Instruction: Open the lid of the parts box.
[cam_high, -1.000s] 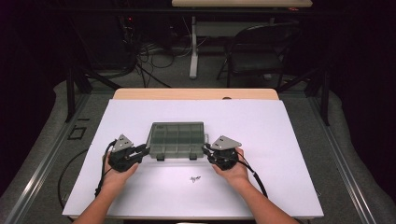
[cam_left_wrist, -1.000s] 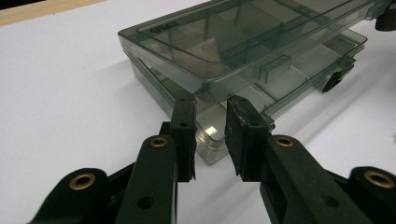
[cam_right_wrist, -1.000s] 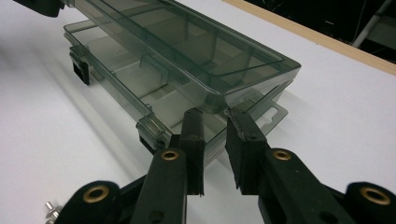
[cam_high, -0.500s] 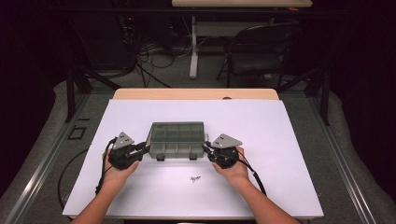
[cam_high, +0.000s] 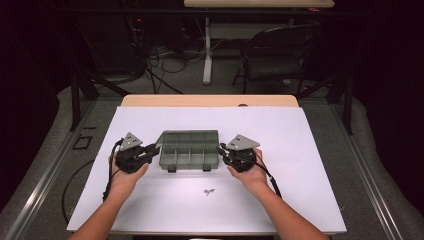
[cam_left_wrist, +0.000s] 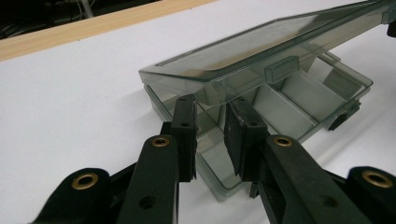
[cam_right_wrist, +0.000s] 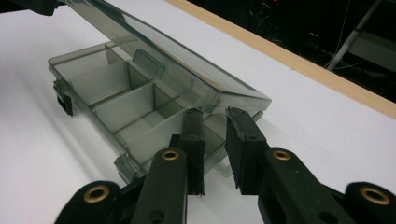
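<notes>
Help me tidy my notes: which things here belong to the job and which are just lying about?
In use: compartment box, its lid raised; left gripper; right gripper.
Lying about: folding chair; floor cables; small mark on the white table.

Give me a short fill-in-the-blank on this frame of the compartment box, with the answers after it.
1. The lid of the smoky clear organizer box is partly ____.
2. The left gripper and the right gripper sit at opposite ____ of the box.
3. The compartments inside the box are ____.
4. The box rests on a ____ sheet covering the table.

Missing words: raised; ends; empty; white
</notes>
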